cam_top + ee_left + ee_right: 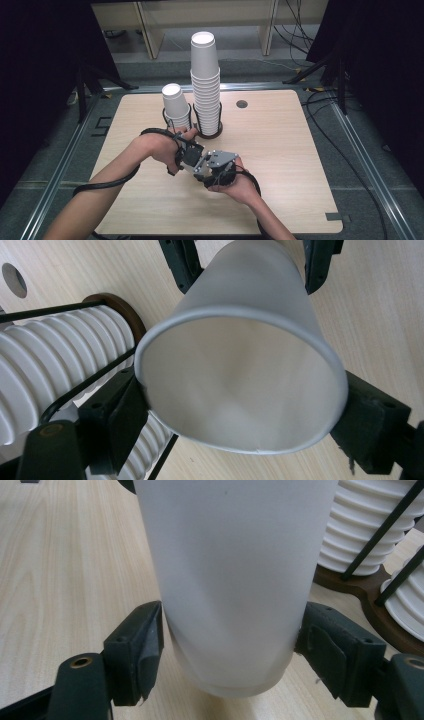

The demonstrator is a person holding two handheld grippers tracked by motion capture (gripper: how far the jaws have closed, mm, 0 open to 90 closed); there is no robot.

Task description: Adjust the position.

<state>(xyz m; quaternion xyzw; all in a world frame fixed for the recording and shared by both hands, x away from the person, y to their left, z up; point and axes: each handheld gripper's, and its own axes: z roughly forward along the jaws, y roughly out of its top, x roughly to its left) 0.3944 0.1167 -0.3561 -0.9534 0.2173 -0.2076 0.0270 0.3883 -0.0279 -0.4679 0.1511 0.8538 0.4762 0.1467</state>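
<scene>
Cup [240, 375]: we hold it between both grippers, near mid-tabletop.
Left gripper [240, 405]: our jaws clamp its rim.
Right gripper [227, 650]: our jaws pinch its base.
Axis: runs gripper to gripper.

Looks like a lab test rig: pale wooden table [280, 150] on grey floor, black curtains [380, 75] at 3 and 9 o'clock, loose black cables [300, 30] at 1.

Both forearms are reaching in over the table, meeting near its middle. The left gripper [240, 405] is clamping its black fingers [117, 422] together on a white paper cup [240, 370]; the right gripper [227, 650] is pinching the same cup's base.
</scene>
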